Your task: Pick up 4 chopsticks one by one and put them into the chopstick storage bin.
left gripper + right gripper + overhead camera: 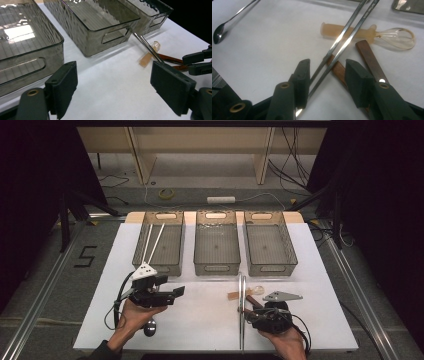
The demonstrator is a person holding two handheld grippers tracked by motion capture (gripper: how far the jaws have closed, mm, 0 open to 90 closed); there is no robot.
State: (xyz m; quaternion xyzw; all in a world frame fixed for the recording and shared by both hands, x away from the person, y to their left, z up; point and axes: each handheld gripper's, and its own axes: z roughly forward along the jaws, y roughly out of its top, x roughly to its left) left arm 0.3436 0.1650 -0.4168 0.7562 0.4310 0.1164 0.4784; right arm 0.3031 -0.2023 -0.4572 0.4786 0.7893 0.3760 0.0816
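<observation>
Right gripper (pixel 327 75) half open around metal chopsticks (pixel 347 32), not clamped yet; left gripper (pixel 112 87) wide open, empty.

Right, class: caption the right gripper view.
Right claw open astride metal chopsticks crossing a plastic spoon on white table.

wide-open left tongs (pixel 113 86) hover over the white table (pixel 110 82), facing 3 clear bins (pixel 100 25) and metal chopsticks (pixel 147 47).

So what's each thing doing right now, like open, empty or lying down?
Left tongs: open, holding nothing.
Right tongs: part open around the metal chopsticks, not pressing them.
Left bin: holds white chopsticks.
Middle bin: empty.
Right bin: empty.
Clear spoon: lying flat.
</observation>
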